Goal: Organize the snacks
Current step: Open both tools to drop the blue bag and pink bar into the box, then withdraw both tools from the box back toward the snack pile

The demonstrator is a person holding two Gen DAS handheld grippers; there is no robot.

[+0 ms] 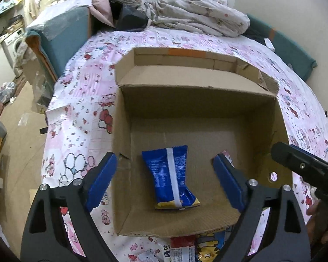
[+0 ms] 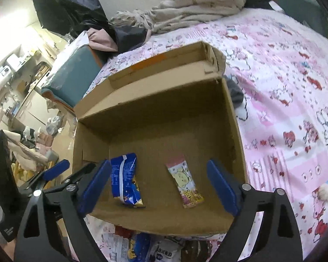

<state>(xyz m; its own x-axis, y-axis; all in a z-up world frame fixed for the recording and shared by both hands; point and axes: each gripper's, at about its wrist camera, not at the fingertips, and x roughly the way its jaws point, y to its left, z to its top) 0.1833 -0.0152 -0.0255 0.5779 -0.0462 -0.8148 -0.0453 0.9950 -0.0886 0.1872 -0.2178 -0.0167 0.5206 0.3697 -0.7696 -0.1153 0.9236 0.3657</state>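
An open cardboard box (image 1: 120, 144) lies on the bed; it also shows in the right wrist view (image 2: 236, 135). A blue snack packet (image 1: 171, 174) lies on the box floor, also seen in the right wrist view (image 2: 124, 181). A pink and yellow snack packet (image 2: 184, 184) lies to its right. My left gripper (image 1: 165, 170) is open and empty, above the blue packet. My right gripper (image 2: 158, 183) is open and empty, above the box's near part. Several more snack packets (image 2: 164, 249) lie in front of the box, also in the left wrist view (image 1: 185, 249).
A pink cartoon-print sheet (image 2: 284, 87) covers the bed. A bundled duvet (image 1: 199, 15) and dark clothes lie at its far end. A teal cushion (image 1: 59, 32) stands at the left. The right gripper's body (image 1: 306, 166) shows right of the box. Cluttered floor lies left.
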